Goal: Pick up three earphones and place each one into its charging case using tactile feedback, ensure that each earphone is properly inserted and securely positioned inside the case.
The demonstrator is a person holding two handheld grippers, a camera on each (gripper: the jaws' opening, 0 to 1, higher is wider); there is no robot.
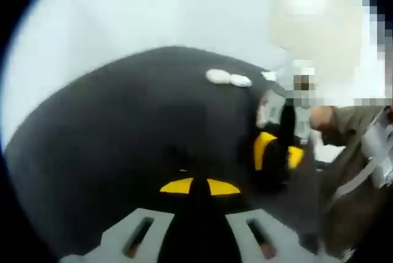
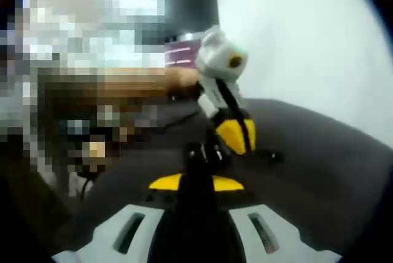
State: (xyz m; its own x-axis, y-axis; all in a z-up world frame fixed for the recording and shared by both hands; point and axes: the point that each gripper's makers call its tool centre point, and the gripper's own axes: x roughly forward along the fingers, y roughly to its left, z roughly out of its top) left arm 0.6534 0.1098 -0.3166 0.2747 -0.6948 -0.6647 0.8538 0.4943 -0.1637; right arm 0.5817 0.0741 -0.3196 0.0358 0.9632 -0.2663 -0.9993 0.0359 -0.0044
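Observation:
Two white oval pieces, likely earphone cases, lie side by side at the far edge of the black tabletop, with a smaller white bit beside them. My left gripper hovers over the table, its yellow tips nearly touching and nothing visible between them. It also shows as the left gripper with tips together. My right gripper has its tips closed on a small glossy dark object, too blurred to identify. In the left gripper view the right gripper enters from the right, held by a hand.
A small dark speck lies on the black tabletop right of the grippers. A pale wall stands behind the table. A person's sleeve sits at the right. A dark screen stands in the background.

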